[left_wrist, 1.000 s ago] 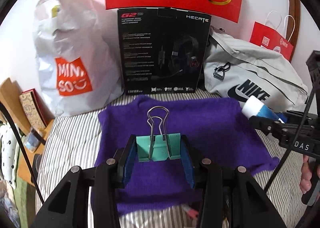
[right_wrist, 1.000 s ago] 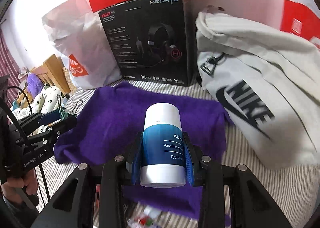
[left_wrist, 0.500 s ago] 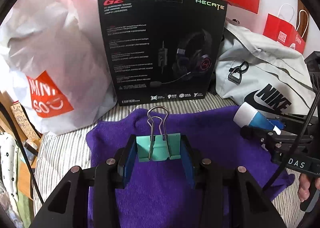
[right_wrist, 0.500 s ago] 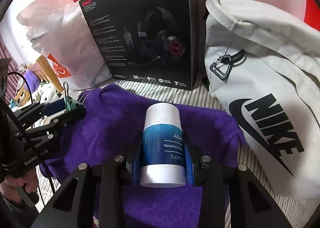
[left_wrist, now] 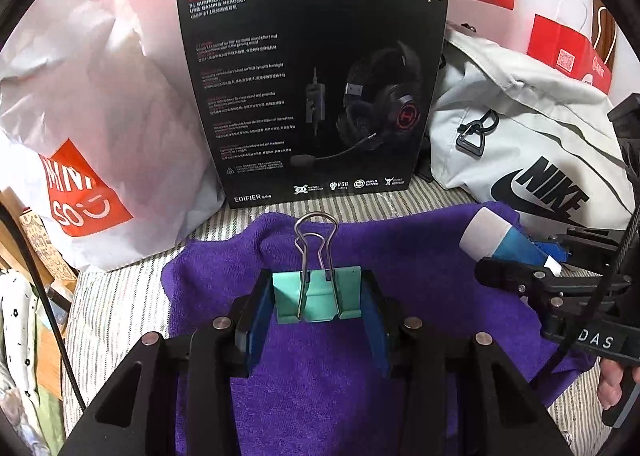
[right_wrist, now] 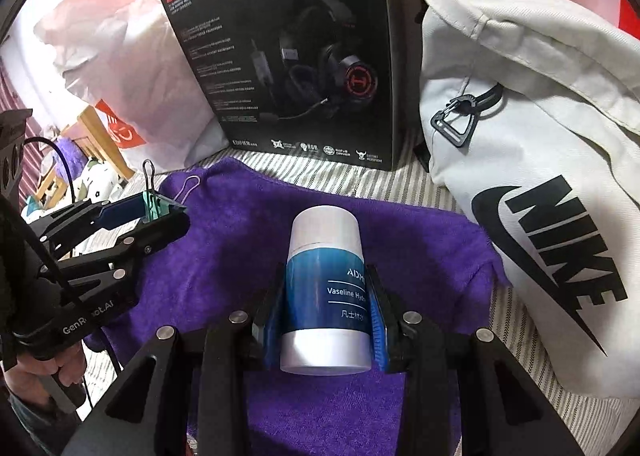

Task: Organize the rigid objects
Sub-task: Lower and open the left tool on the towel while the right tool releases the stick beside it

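A teal binder clip (left_wrist: 318,296) with steel wire handles sits between the blue pads of my left gripper (left_wrist: 318,302), which is shut on it above a purple towel (left_wrist: 400,396). My right gripper (right_wrist: 326,296) is shut on a blue and white Vaseline bottle (right_wrist: 326,292), held over the same purple towel (right_wrist: 240,232). From the left wrist view the bottle (left_wrist: 500,238) and right gripper appear at the right edge. The right wrist view shows the left gripper (right_wrist: 158,211) with the clip (right_wrist: 152,203) at the left.
A black headset box (left_wrist: 312,87) stands upright behind the towel. A white shopping bag (left_wrist: 92,103) lies to its left, a grey Nike bag (left_wrist: 532,143) to its right. A red paper bag (left_wrist: 568,51) stands far right. Striped bedding (left_wrist: 116,296) lies under everything.
Both grippers have moved forward toward the headset box, which now looks larger and nearer. Each keeps its hold: clip in the left, bottle in the right.
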`<state>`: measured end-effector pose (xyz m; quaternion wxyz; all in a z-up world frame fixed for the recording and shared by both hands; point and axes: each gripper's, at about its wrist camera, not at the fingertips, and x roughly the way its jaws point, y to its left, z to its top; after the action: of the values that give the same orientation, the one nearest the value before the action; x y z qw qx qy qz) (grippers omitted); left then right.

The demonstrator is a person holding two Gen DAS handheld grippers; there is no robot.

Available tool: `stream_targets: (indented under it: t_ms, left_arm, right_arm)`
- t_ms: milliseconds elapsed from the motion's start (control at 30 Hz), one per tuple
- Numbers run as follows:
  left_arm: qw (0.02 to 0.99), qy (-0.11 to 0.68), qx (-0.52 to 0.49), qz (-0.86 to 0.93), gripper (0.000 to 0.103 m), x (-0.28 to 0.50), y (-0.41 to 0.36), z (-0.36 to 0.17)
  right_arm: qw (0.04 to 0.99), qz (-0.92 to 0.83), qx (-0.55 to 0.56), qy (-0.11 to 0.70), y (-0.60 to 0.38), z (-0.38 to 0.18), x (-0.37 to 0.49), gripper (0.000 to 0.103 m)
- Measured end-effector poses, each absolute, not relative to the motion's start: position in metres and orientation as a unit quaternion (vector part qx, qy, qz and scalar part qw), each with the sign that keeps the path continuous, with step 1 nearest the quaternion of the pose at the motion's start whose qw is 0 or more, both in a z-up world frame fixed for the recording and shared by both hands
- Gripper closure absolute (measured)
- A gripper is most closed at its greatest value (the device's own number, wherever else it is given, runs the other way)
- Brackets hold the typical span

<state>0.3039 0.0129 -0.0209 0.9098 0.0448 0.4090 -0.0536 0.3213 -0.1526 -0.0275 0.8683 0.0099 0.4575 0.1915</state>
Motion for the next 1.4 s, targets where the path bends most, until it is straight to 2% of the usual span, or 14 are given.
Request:
stream_targets:
  t_ms: [500, 1400]
  left_arm:
    - [0.896, 0.439, 0.036, -0.053, 0.063, 0.316, 0.015, -0.049]
    - [0.875, 0.48, 0.043, -0.05, 0.063, 0.328, 0.004, -0.081]
  right_arm:
    - [0.852, 0.162, -0.005, 0.498, -0.153, -0.06, 0.337, 0.067]
    - [0.847, 0.16, -0.034, 0.506, -0.143, -0.071, 0.338, 0.067]
